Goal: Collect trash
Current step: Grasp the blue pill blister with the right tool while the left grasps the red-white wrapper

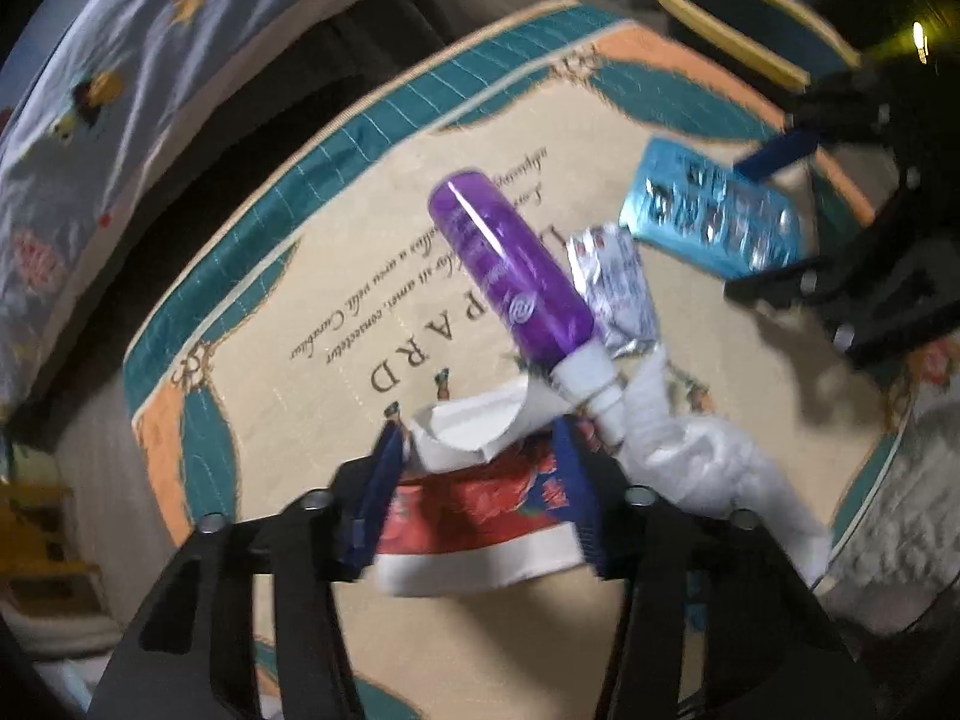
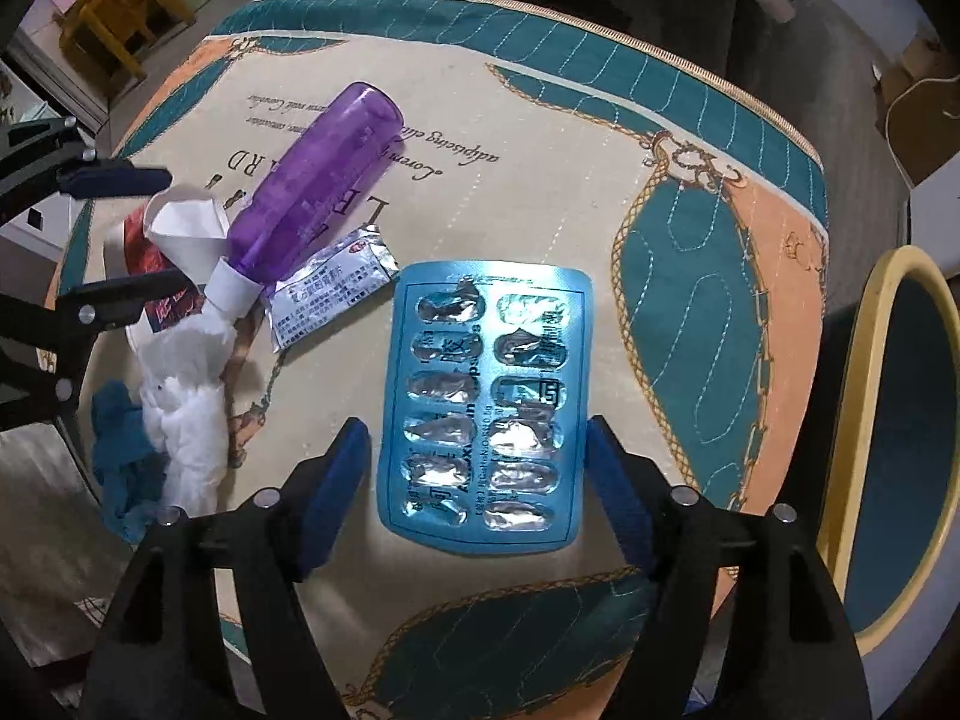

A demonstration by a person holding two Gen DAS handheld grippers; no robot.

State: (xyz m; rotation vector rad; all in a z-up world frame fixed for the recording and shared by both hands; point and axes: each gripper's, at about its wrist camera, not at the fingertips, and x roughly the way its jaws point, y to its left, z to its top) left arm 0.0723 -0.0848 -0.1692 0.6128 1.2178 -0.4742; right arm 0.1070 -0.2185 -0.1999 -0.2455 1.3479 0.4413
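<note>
Trash lies on a quilted cushion (image 2: 690, 312). My left gripper (image 1: 480, 450) stands open around a crumpled red-and-white paper cup (image 1: 480, 480), its pads on either side of it. A purple bottle (image 1: 510, 264) with a white neck lies just beyond, beside a silver sachet (image 1: 618, 294) and white tissue (image 1: 708, 462). My right gripper (image 2: 480, 444) is open, its fingers on either side of the near end of a blue blister pack (image 2: 486, 402). The right wrist view also shows the bottle (image 2: 312, 186), sachet (image 2: 330, 294), cup (image 2: 174, 240), tissue (image 2: 186, 396) and the left gripper (image 2: 150, 228).
A dark bin with a yellow rim (image 2: 900, 444) stands right of the cushion; it also shows in the left wrist view (image 1: 738, 18). A crumpled blue cloth (image 2: 120, 462) lies by the tissue. A patterned bedsheet (image 1: 90, 90) and yellow furniture (image 2: 114, 12) are nearby.
</note>
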